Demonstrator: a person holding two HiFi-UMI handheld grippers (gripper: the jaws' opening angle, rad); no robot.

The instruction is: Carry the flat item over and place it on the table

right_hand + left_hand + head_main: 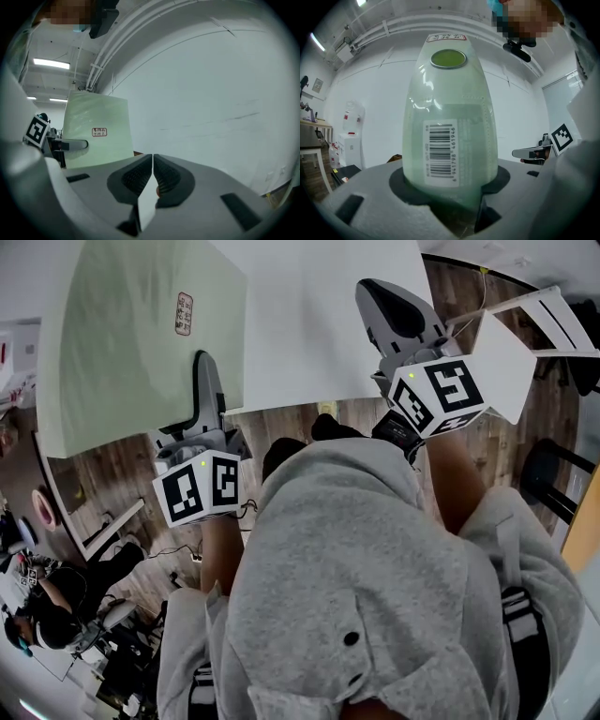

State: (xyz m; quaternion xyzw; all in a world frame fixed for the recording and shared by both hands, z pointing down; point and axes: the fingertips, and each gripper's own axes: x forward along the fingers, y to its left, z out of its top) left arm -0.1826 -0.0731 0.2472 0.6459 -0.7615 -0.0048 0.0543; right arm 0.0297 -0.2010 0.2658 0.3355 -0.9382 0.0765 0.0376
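The head view camera looks forward and steeply down past the person's grey hooded top [375, 596] onto the left hand-held gripper [203, 367] and the right hand-held gripper [380, 296]. The left gripper view faces along its own jaws, very close to the edge of the green flat item [131, 343]. The right gripper view faces along its jaws and the white sheet [319, 315]. All three views share the green flat item. Each gripper view catches the other hand-held gripper at its side.
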